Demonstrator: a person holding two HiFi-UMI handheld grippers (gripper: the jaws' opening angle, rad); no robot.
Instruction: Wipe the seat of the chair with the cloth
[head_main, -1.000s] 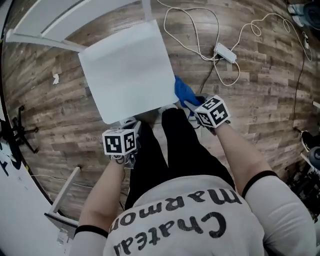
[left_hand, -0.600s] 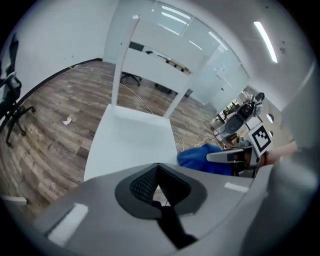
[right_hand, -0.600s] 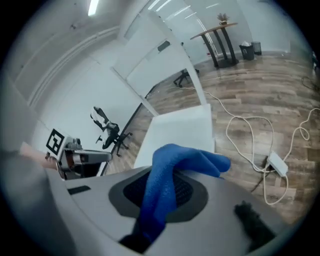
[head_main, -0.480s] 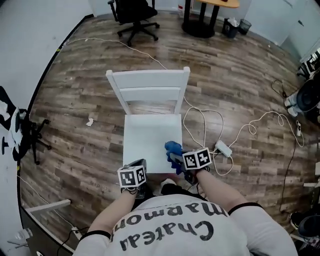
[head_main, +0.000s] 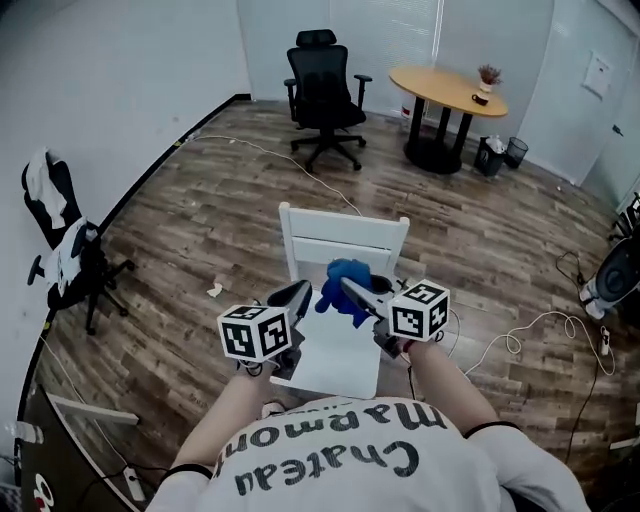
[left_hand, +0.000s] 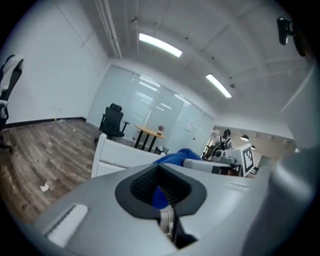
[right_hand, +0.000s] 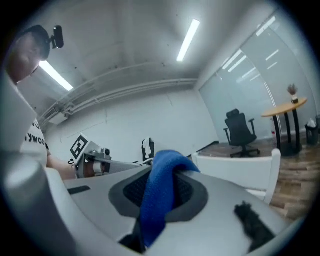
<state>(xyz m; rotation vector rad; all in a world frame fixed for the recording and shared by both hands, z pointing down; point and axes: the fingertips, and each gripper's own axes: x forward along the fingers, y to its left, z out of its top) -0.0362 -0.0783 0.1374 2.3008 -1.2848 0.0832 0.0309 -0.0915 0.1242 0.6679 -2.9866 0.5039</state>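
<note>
Two dark waste bins (head_main: 489, 157) stand side by side on the wood-plank floor (head_main: 200, 200), just beside the round wooden-topped table (head_main: 447, 90); their contents are too small to tell. On the table stands one small pot holding a twiggy plant (head_main: 487, 76).

The one blue woven cloth (head_main: 345, 278) is pinched in the right gripper (head_main: 353, 289). In the right gripper view its jaws are clamped on a fold of the cloth, which runs up between the dark pads and drapes over the top. The cloth is held up over the seat (head_main: 340, 362) of the single white wooden slat-backed chair (head_main: 345, 232), in front of its backrest as seen from the head view.

The left gripper (head_main: 297, 293) is raised just beside it, tip near the cloth. Its jaws are drawn together on nothing I can make out (a sliver of blue shows at the seam between the pads, and I cannot tell what it is).

There are two grippers, each carrying one marker cube. There are two black office chairs: one (head_main: 325, 90) near the table, the other (head_main: 60, 262) well apart at the left wall with a white garment (head_main: 70, 245) draped on it. One small white scrap (head_main: 215, 290) lies on the floor left of the white chair, and a white cable (head_main: 530, 325) loops to its right
</note>
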